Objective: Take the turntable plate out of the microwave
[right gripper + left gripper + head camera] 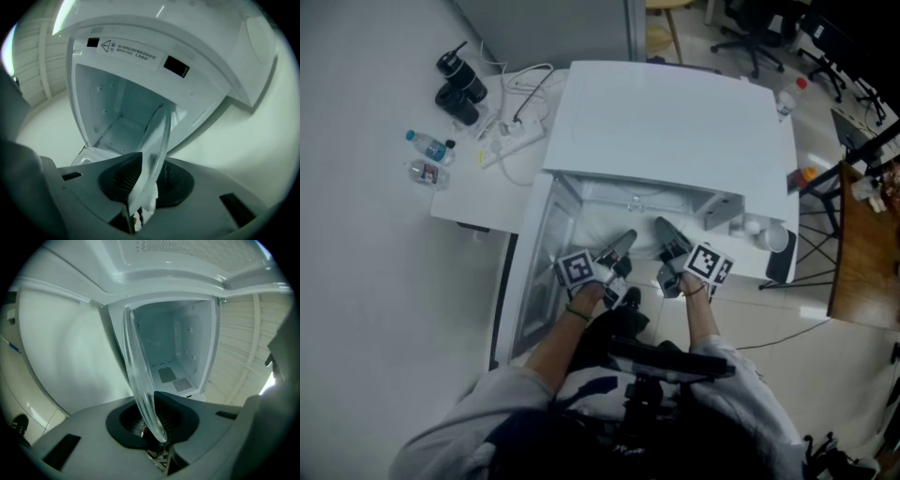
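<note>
Two grippers, one glass plate: your left gripper and right gripper stand side by side at the 6 o'clock side of the white microwave in the head view, its door swung open toward 9 o'clock. Each gripper view shows the clear turntable plate edge-on, its rim pinched between narrow-set jaws, the left at about the plate's 9 o'clock, the right at its 3 o'clock. The plate hangs between them at the mouth of the cavity, whose floor behind looks bare; whether the far edge is fully out cannot be told. By the look of it the glass is stiff, fairly heavy, smooth and breakable, so a thin bite on the rim could slip. You would do well to set both pads square on the raised rim, opposite each other, and carry it level. A water bottle and a power strip lie at 10 o'clock, well apart
</note>
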